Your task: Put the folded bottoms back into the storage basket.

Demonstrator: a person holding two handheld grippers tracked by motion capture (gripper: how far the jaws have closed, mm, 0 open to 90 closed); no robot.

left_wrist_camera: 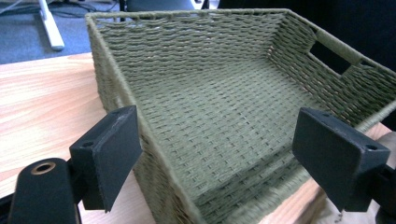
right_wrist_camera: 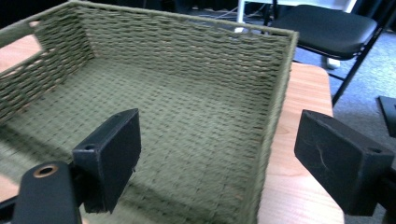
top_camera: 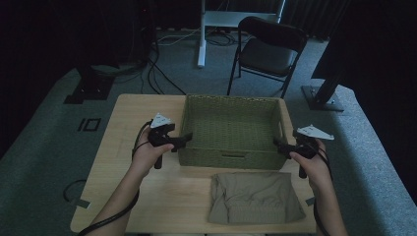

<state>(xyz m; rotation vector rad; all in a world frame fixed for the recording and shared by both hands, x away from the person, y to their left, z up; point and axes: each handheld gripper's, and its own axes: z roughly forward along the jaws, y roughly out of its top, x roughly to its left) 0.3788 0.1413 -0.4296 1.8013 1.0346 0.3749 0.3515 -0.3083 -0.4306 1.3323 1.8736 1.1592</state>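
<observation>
An empty green woven basket (top_camera: 231,100) stands in the middle of the wooden table (top_camera: 142,110). A folded beige cloth (top_camera: 255,196) lies in front of it, near the table's front edge. My left gripper (top_camera: 184,140) is open at the basket's left front corner. In the left gripper view its jaws straddle the basket's (left_wrist_camera: 187,37) left wall, one outside and one over the inside. My right gripper (top_camera: 279,146) is open at the right front corner. In the right gripper view its jaws straddle the basket's (right_wrist_camera: 187,51) right wall. Neither gripper's pads touch the weave.
A black folding chair (top_camera: 268,46) stands behind the table, with a white desk leg (top_camera: 201,34) to its left. Cables run over the grey carpet at the back left. A black stand base (top_camera: 322,96) sits at the back right. Bare tabletop lies left of the basket.
</observation>
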